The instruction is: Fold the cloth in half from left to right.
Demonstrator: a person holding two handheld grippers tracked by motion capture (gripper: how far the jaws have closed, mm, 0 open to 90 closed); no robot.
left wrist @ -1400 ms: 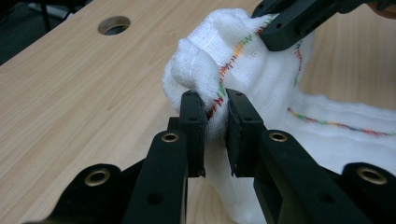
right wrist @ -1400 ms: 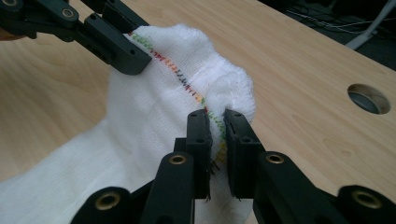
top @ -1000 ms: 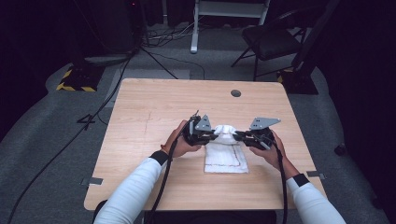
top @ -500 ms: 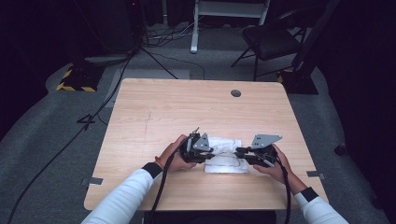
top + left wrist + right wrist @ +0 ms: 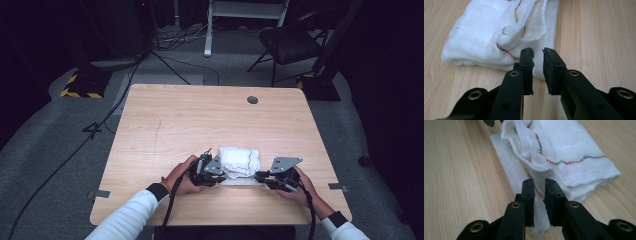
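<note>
— Where is the cloth?

— The white cloth [image 5: 241,161] lies folded and bunched on the wooden table [image 5: 165,125], near the edge closest to the person, with coloured stitching running along its hems.

— And the two tools?

— The left gripper [image 5: 223,174] sits at the cloth's left edge, the right gripper [image 5: 259,176] at its right edge, both low over the table and pointing in toward the cloth.

— What are the left jaws doing?

— In the left gripper view the jaws stand a narrow slit apart at the cloth's near hem. They have just been closing a little, but I cannot tell whether any fabric is caught between them.

— The right ones?

— In the right gripper view the jaws are drawn close and clamped on a thin corner flap of the cloth, which hangs out below the pads.
</note>
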